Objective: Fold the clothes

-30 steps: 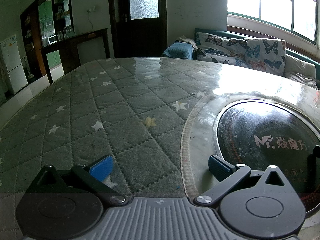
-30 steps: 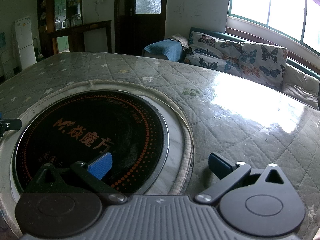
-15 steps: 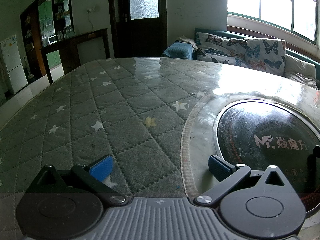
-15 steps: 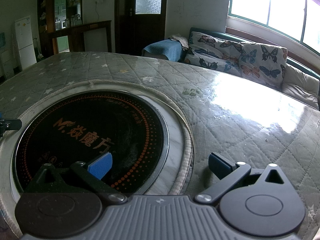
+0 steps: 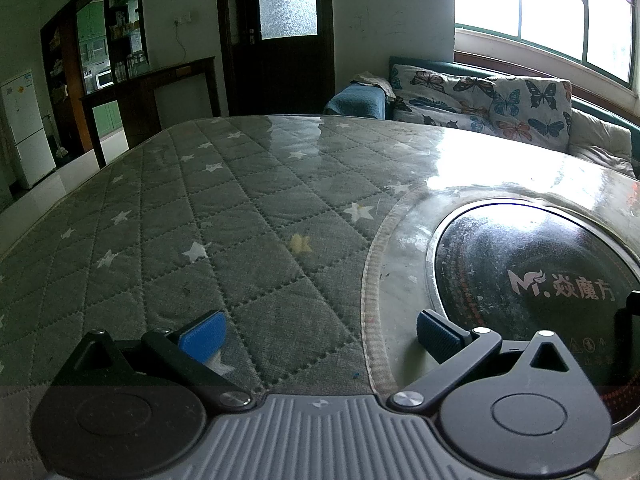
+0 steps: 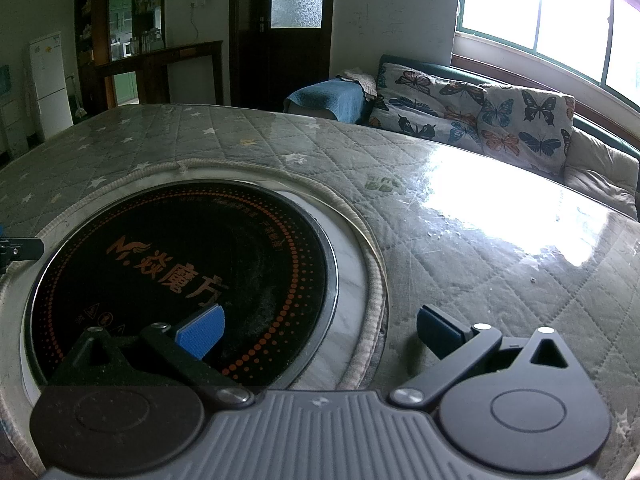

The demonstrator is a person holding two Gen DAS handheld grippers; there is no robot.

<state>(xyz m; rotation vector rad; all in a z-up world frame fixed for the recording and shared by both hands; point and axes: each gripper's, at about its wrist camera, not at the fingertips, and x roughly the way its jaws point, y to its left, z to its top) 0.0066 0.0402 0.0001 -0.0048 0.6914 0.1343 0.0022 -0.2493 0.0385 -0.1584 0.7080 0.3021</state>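
Left gripper (image 5: 318,336), right gripper (image 6: 318,330): ribbed grey bodies, black linkage arms, silver pivot screws, blue pads (image 5: 204,334).

A wide worktop (image 5: 224,216) fills the foreground, covered by a grey-green quilted cloth with white stars under a glossy clear sheet. A round black cooktop (image 6: 180,280) with orange lettering is sunk into it. Beyond the far edge stands a sofa (image 5: 480,108) with butterfly-print cushions and a blue cover on its arm. Bright daylight pours through a green-framed window (image 5: 552,12) above the sofa and glares off the worktop. A dark door (image 5: 280,32) with frosted glass is set in the white wall, dark wooden shelving (image 5: 116,64) is beside it, and a white fridge (image 5: 24,128) stands at far left.
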